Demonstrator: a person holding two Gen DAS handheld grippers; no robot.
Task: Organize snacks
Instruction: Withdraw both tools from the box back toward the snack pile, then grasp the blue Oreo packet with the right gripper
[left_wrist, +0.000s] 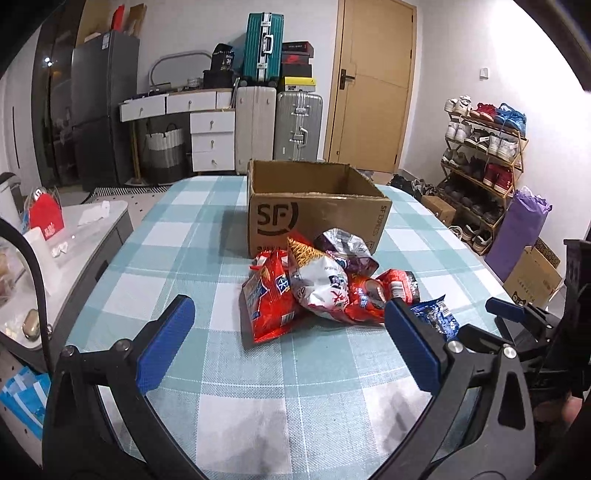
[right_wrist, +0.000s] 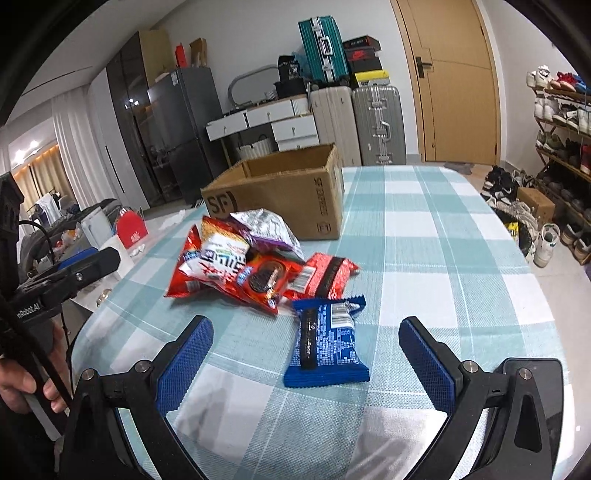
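An open cardboard box (left_wrist: 317, 218) (right_wrist: 280, 195) marked SF stands on the checked tablecloth (left_wrist: 184, 229) (right_wrist: 424, 240); the inside that shows holds nothing. In front of it lies a heap of snack bags (left_wrist: 317, 288) (right_wrist: 240, 266), red, white and purple. A blue snack packet (left_wrist: 436, 317) (right_wrist: 325, 339) lies flat, apart from the heap on its right. My left gripper (left_wrist: 289, 308) is open, short of the heap, holding nothing. My right gripper (right_wrist: 306, 325) is open with its fingers on either side of the blue packet's far end, not touching it.
A low side table (left_wrist: 92, 225) with a red carton (left_wrist: 44, 218) sits off the table's left edge. A shoe rack (left_wrist: 480, 158), a purple bag (left_wrist: 524, 229) and a floor carton (left_wrist: 532, 277) are at the right. Suitcases (left_wrist: 295, 125) and a door stand behind. A hand (right_wrist: 22, 384) holds the left gripper's handle.
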